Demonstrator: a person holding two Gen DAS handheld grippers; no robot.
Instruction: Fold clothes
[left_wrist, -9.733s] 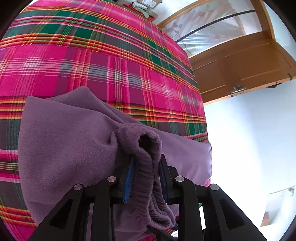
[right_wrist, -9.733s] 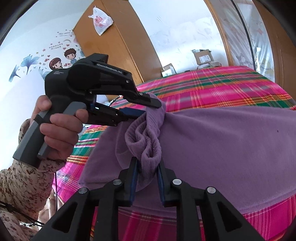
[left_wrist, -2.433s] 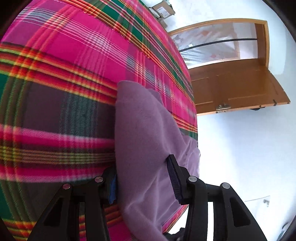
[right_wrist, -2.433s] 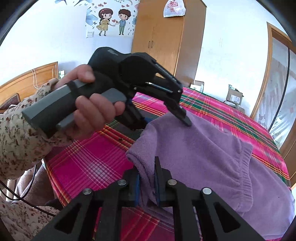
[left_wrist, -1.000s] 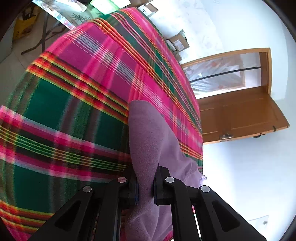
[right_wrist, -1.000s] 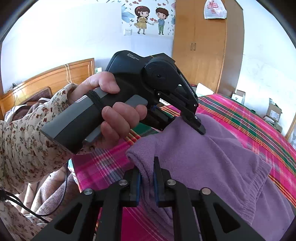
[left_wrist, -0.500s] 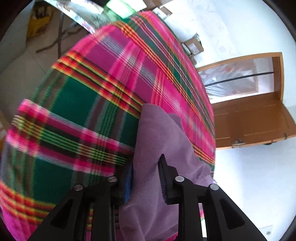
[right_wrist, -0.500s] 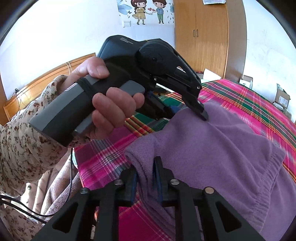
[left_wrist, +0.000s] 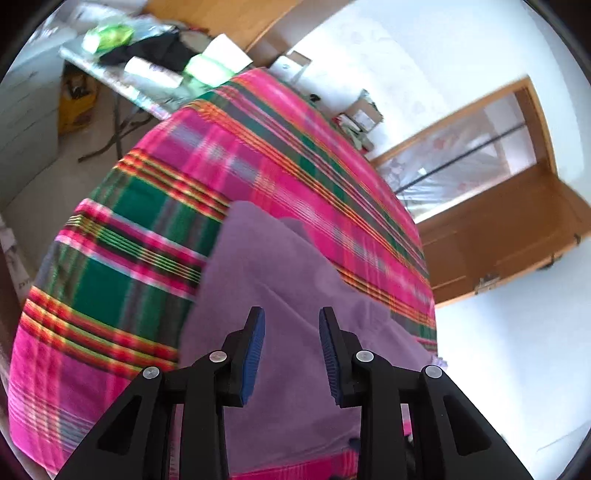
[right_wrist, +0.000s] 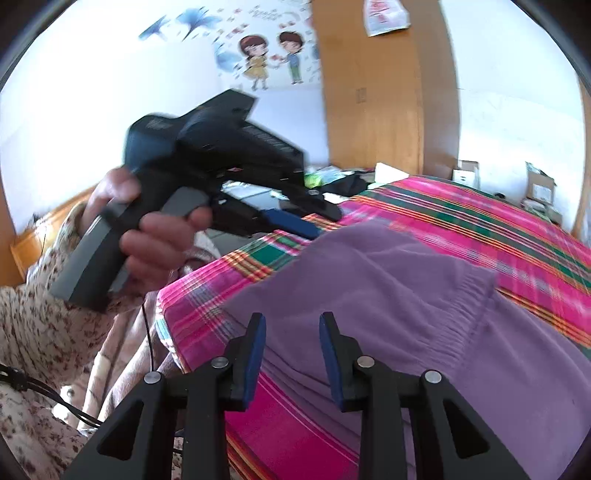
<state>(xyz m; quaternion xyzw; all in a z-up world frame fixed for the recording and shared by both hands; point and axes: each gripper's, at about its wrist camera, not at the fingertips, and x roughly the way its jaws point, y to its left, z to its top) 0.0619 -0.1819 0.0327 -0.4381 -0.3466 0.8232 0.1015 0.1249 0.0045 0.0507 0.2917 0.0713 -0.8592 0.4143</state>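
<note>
Both grippers stand released, nothing between the fingers. Left gripper (left_wrist: 291, 347) hangs over the purple fleece garment (left_wrist: 280, 295); right gripper (right_wrist: 291, 347) hangs over the same garment (right_wrist: 388, 295) at its near edge. In the right wrist view the left gripper (right_wrist: 295, 218) also shows, held in the person's hand (right_wrist: 155, 236), its blue pads parted and clear of the cloth, just off the garment's far corner.

Garment lies on the plaid bed cover (left_wrist: 140, 236), near the bed's corner, flattened with one layer over another. An elastic ribbed band (right_wrist: 469, 295) runs across the top layer, so it reads as folded at least once. Lower layer sticks out past the band on the right.

Judgement: this fits either a pause between folds or the last fold just laid down. Can't settle which from here.

If another fold is due, doing it well means:
- Take both layers at an edge, not just the top one, or the stack shears.
- Grip two corners of the same edge, well apart, so the edge stays straight.
- Lift low, carry across, lay down before letting go; fleece is bulky and springs back.
- Keep clear of the bed cover; the pads can pinch it along with the fleece.

Relative to fingers: cloth lies below and ahead of both pairs, not touching the pads as far as I can tell.
</note>
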